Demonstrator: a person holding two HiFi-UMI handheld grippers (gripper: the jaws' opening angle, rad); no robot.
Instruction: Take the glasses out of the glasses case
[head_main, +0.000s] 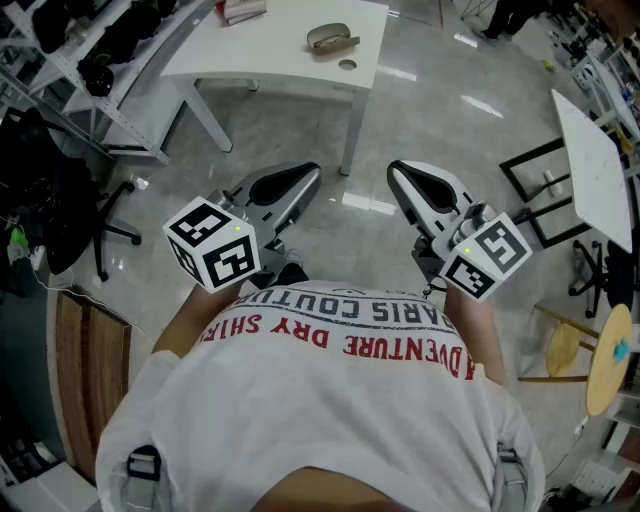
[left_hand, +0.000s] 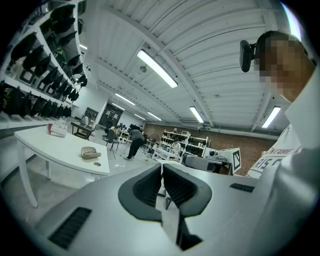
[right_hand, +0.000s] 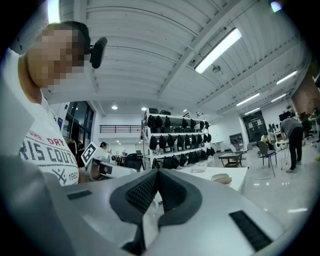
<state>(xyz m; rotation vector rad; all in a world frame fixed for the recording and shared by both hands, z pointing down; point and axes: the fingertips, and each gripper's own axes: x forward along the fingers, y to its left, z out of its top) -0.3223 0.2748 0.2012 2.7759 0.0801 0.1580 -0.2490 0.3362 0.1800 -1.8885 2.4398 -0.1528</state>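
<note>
A beige glasses case (head_main: 332, 38) lies shut on the white table (head_main: 270, 55) across the floor from me, well beyond both grippers. It also shows in the left gripper view as the case (left_hand: 90, 152) and in the right gripper view as the case (right_hand: 221, 178). I hold my left gripper (head_main: 307, 171) and right gripper (head_main: 398, 168) side by side in front of my torso, over bare floor. The left gripper (left_hand: 161, 166) has its jaws together with nothing between them. The right gripper (right_hand: 157, 173) is likewise shut and empty. No glasses are visible.
A small round object (head_main: 347, 64) and a box (head_main: 243, 10) lie on the table too. A black office chair (head_main: 75, 215) stands at the left, a black-framed table (head_main: 590, 165) and wooden stools (head_main: 570, 345) at the right. Shelves of black bags (left_hand: 35, 97) line the wall; people stand far off.
</note>
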